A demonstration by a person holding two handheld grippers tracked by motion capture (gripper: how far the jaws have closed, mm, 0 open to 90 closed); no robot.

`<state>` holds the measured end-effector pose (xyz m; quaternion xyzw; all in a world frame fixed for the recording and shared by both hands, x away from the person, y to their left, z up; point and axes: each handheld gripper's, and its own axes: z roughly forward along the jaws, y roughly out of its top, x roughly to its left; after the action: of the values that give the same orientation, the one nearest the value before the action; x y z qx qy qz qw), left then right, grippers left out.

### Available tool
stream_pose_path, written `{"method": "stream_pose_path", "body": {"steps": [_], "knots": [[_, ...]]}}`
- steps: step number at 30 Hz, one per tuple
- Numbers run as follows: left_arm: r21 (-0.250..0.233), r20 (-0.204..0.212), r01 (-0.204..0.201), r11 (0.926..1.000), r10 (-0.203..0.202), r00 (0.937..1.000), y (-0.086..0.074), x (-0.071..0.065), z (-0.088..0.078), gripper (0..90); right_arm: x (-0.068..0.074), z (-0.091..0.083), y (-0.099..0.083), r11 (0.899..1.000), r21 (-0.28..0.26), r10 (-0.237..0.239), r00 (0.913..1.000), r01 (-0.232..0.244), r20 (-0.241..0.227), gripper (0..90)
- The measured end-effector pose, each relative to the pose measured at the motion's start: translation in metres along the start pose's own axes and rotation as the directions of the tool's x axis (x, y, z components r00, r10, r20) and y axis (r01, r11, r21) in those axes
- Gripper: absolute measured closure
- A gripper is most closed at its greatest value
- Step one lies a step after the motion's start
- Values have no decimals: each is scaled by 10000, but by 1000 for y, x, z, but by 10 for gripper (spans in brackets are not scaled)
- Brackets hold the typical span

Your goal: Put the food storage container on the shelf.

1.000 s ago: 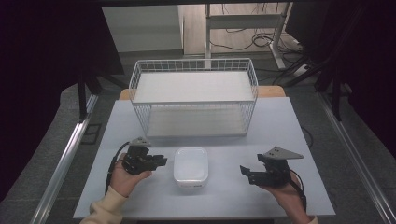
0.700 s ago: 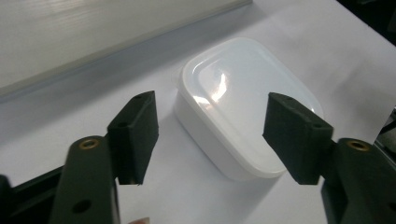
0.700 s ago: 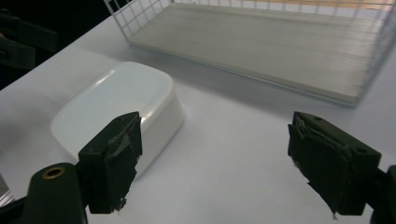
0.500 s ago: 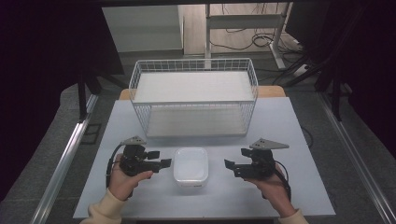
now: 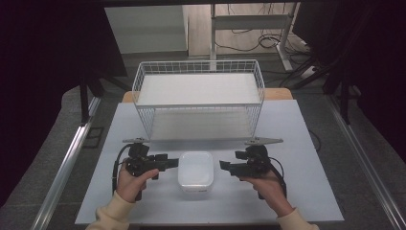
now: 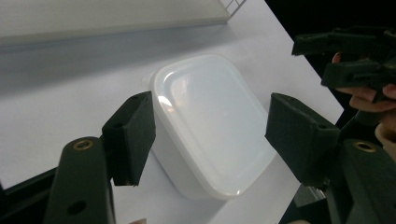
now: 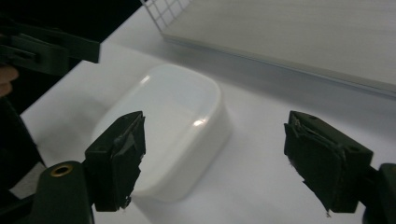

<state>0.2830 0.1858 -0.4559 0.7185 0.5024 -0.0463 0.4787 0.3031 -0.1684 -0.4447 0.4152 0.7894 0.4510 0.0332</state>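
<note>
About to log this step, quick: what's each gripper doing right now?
Left gripper: open, holding nothing, jaws to either side of the white container.
Right gripper: open, holding nothing, aimed at the same container.

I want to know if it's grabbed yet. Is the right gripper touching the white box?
Apart. In the high view, bare table shows between the right gripper and the white box.

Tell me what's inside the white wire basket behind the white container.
The wire basket shows a flat white panel lining its floor, with no loose items on it. Whatever lies beneath that panel is covered. The white lidded container sits on the table in front, between both grippers.
</note>
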Motion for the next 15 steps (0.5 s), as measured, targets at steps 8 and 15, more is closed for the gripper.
{"method": "stream_pose_path", "body": {"steps": [8, 15], "knots": [[-29, 106, 320, 9995, -319, 9994, 2, 4, 5, 330, 9, 29, 15, 9994, -4, 341, 9967, -343, -742, 247], [144, 6, 397, 9991, -397, 9992, -4, 9, 9, 339, 7, 40, 10, 9981, 267, 577, 9941, -555, -920, 273]]}}
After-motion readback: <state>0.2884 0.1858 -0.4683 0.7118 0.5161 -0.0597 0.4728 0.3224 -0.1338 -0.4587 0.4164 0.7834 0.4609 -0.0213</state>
